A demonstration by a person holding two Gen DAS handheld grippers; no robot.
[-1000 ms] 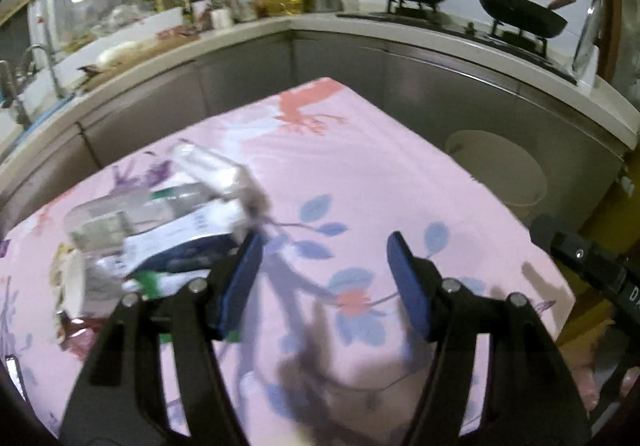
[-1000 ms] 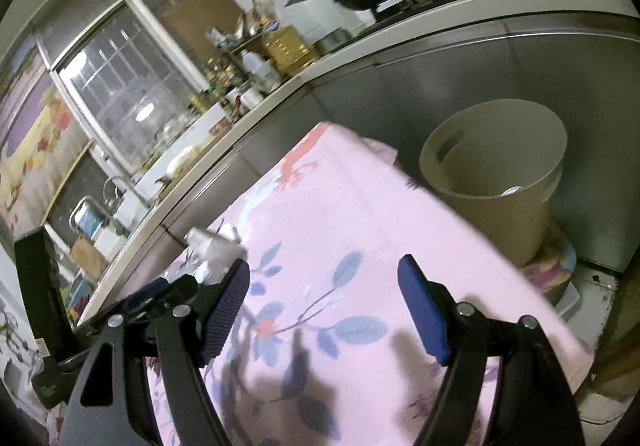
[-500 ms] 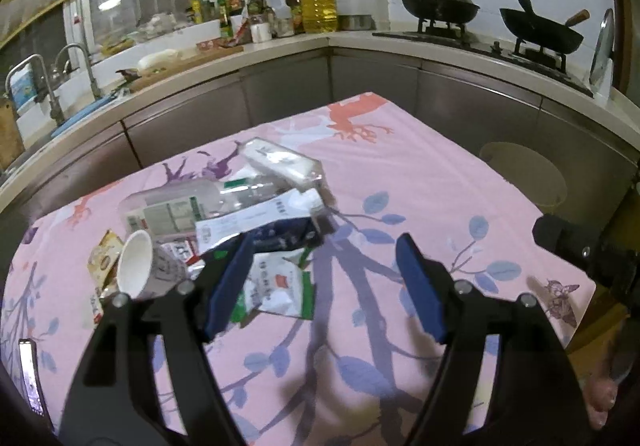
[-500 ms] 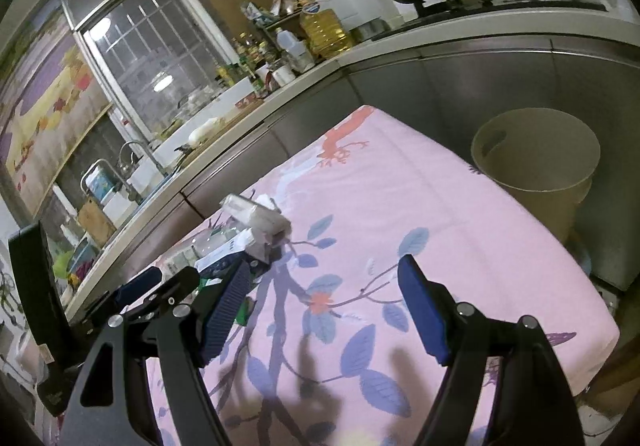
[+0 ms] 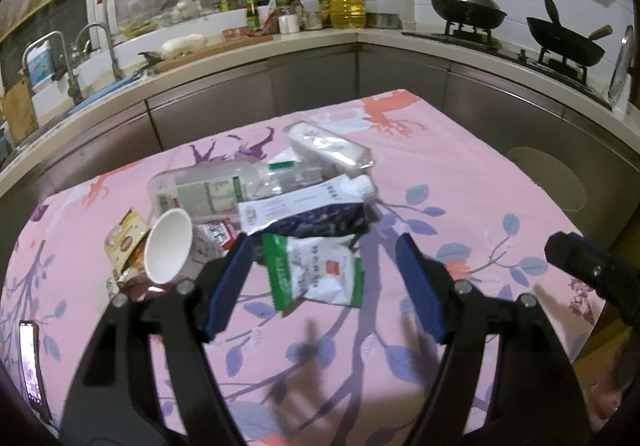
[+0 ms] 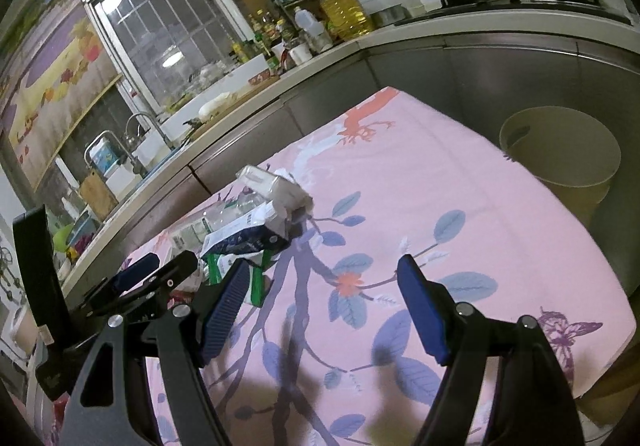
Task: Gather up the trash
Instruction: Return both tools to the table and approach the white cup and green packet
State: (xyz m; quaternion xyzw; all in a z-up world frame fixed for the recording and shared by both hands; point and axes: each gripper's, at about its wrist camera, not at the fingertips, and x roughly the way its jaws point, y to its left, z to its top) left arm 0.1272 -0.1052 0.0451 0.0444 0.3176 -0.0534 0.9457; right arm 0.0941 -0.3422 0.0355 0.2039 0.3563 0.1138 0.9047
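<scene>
Surface (image 5: 460, 173): we see a pink floral cloth covering it, with kitchen counters behind.
Bin (image 6: 560, 153): a beige bucket stands beside the surface's far right edge, well apart from the trash.
Trash pile (image 5: 280, 205): we find it left of centre on the surface; a clear plastic bottle (image 5: 208, 185), a dark blue pouch (image 5: 320, 221), a green-and-white wrapper (image 5: 316, 270) and a paper cup (image 5: 168, 246) on its side lie overlapping.
Phone (image 5: 30, 362): near the left edge.
Left gripper (image 5: 324, 286): jaws wide apart, gripping nothing; the green-and-white wrapper lies just beyond and between them.
Right gripper (image 6: 320, 302): jaws wide apart, empty, over bare cloth; the pile lies to their left.
</scene>
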